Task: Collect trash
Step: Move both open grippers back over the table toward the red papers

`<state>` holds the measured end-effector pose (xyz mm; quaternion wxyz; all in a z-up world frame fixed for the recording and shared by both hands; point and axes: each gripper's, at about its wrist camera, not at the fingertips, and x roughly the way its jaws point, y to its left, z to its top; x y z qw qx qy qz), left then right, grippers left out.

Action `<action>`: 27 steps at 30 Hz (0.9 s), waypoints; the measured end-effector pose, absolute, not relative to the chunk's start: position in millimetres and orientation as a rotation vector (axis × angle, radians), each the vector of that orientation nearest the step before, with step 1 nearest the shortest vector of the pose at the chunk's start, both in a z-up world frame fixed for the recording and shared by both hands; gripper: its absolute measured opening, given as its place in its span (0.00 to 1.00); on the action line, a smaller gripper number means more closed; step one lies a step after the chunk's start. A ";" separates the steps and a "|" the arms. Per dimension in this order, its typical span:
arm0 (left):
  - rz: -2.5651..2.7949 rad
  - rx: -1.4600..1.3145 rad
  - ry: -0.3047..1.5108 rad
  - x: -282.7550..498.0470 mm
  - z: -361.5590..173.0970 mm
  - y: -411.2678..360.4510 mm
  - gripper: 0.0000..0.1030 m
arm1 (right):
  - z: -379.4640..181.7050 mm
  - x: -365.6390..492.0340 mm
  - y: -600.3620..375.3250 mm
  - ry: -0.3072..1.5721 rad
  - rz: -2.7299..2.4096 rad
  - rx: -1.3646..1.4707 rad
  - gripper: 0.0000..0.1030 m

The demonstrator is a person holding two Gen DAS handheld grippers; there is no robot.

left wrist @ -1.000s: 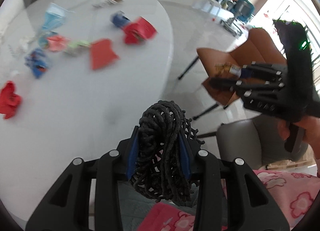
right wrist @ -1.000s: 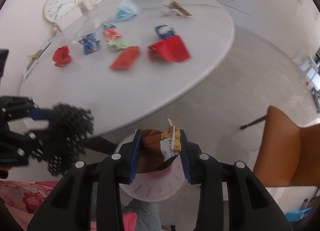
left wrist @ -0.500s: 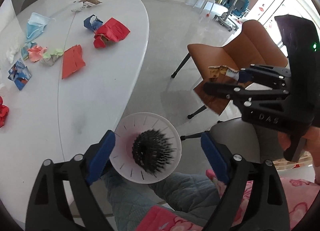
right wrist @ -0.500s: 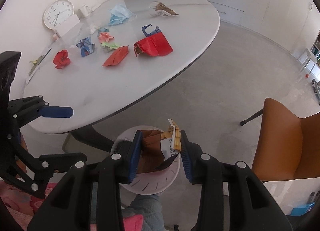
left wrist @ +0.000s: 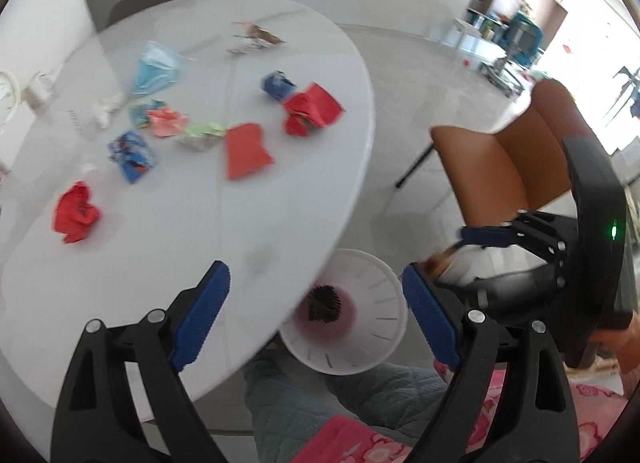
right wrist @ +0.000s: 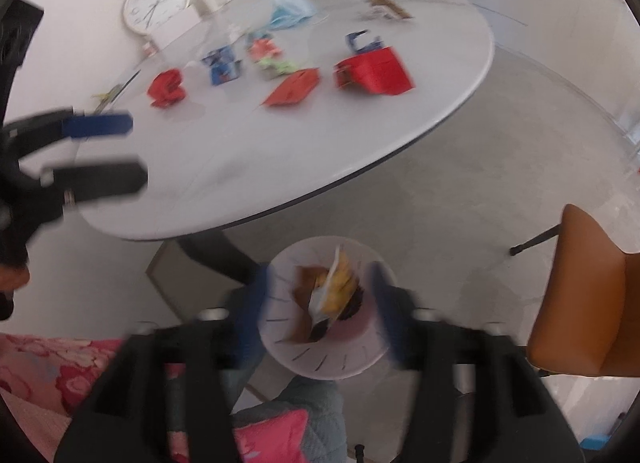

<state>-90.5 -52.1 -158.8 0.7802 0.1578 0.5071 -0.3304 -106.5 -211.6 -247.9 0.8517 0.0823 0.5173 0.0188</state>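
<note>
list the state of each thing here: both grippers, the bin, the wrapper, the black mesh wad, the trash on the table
left gripper: open, empty, over the table edge
right gripper: jaws just opened, nothing pressed
white bin: upright on the floor
brown and yellow wrapper: loose, dropping into the bin
black mesh wad: lying at the bin's bottom
red crumpled paper: on the white table, uncollected
blue face mask: on the table, uncollected

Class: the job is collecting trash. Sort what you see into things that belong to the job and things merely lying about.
Job:
- white slotted bin
- black mesh wad inside it
- brown-yellow wrapper dropping in
- crumpled red paper
- blue face mask
- open left gripper
- open right gripper

Lying about:
- round wall clock
- orange chair
</note>
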 end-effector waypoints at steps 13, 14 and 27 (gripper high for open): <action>-0.525 0.297 1.046 -42.6 -138.5 -5.7 0.82 | -211.5 -60.5 -205.2 1.004 -0.052 0.182 0.98; -0.509 0.290 1.040 -36.9 -137.4 -0.3 0.84 | -205.9 -53.5 -203.4 0.986 -0.063 0.183 0.98; -0.298 0.241 1.035 78.0 -165.1 83.9 0.93 | -201.6 29.9 -174.6 0.928 -0.165 0.233 0.98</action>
